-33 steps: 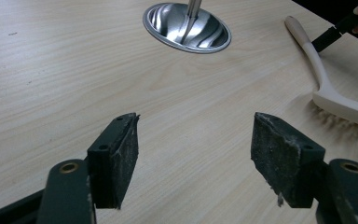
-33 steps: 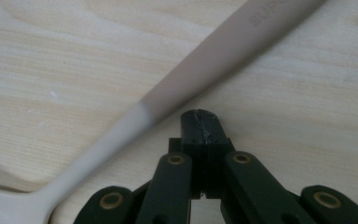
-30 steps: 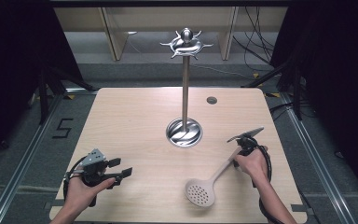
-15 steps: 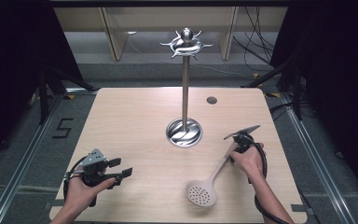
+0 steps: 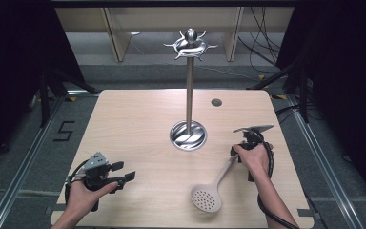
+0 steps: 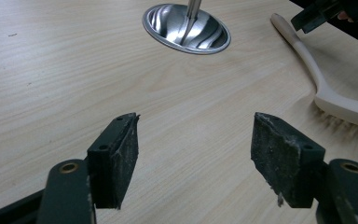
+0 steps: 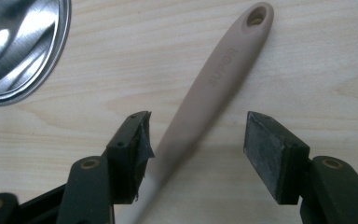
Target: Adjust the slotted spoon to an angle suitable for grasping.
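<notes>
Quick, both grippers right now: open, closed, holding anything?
Left gripper: open, holding nothing, above bare table.
Right gripper: open, jaws either side of the slotted spoon's handle, not yet clamped.

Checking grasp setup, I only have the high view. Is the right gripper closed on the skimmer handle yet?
Observer: No. In the right gripper view the right gripper is open, jaws either side of the skimmer handle.
Operator: Any marking on the handle?
Observer: Raised letters along it, and a hanging hole at its end.
Operator: Left gripper?
Observer: The left gripper is open over bare table, aimed toward the stand base.
</notes>
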`<action>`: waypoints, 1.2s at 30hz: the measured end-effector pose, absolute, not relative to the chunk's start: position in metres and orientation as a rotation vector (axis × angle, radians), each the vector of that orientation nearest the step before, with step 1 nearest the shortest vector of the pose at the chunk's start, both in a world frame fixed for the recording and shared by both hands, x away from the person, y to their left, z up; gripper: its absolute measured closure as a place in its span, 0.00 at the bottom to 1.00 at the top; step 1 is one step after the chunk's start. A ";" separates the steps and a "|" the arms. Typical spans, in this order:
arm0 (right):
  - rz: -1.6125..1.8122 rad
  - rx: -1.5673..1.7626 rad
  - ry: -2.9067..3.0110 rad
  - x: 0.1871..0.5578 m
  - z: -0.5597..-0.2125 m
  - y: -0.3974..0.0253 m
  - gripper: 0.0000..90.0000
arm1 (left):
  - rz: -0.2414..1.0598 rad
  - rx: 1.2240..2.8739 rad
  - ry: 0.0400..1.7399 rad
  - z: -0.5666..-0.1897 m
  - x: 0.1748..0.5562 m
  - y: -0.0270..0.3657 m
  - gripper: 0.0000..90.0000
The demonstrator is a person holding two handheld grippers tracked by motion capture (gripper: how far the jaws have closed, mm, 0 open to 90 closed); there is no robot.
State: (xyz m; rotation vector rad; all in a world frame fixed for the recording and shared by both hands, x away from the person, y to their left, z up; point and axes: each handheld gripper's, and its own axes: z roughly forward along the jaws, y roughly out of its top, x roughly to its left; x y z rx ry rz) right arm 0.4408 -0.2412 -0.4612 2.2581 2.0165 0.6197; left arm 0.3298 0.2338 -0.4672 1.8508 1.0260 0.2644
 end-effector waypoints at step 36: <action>0.367 2.221 2.085 0.456 -0.473 -0.216 0.59 | 0.265 1.855 1.037 -0.467 0.330 0.234 0.35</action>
